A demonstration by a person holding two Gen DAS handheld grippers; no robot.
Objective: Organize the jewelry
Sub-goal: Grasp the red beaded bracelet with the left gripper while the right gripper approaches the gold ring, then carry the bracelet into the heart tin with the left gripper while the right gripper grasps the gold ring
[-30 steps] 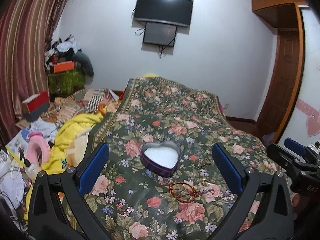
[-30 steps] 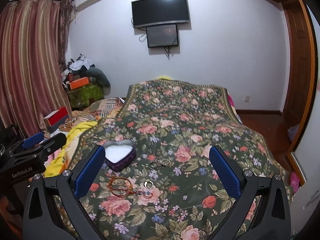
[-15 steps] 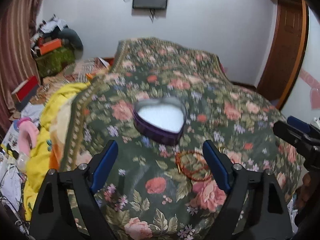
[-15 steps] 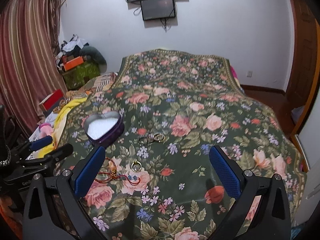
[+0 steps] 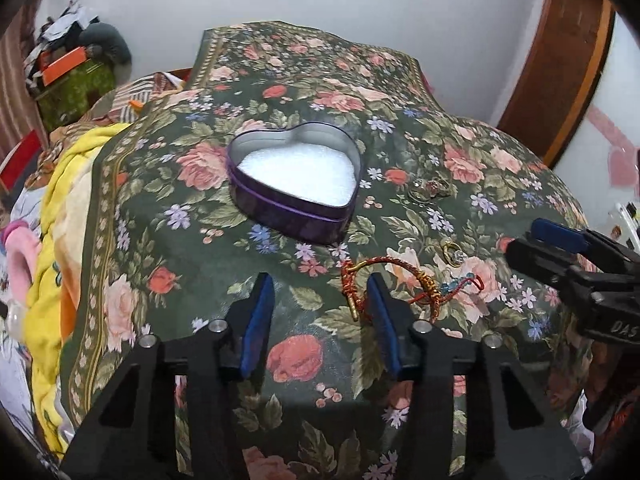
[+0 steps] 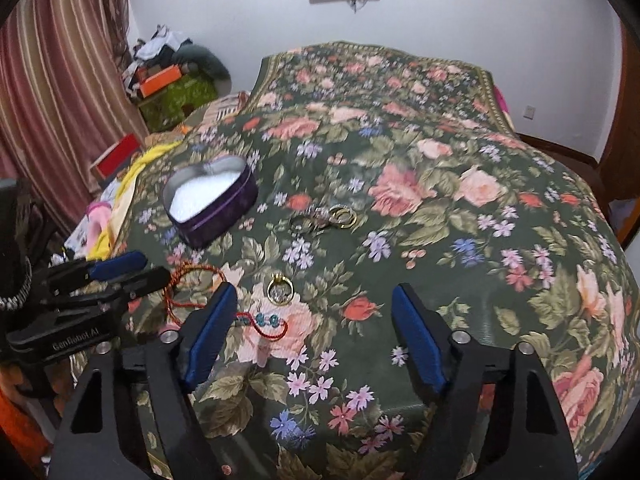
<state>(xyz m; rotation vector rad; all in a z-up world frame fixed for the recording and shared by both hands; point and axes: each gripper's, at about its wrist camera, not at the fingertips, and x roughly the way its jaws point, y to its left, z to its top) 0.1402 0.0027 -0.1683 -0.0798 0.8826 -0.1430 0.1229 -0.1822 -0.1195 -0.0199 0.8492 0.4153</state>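
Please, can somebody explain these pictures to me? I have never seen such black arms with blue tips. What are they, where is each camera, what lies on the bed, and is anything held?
They are no robot: a person holds one two-finger tool in each hand, and a camera on each looks along its fingers. One picture comes from the left tool, the other from the right tool.

On the flowered bedspread lie an open heart-shaped tin, a red cord bracelet, a gold ring and a small cluster of rings.

Nothing is held. Both tools' jaws have just been closing, with only bedspread between the left's and the ring lying between the right's.
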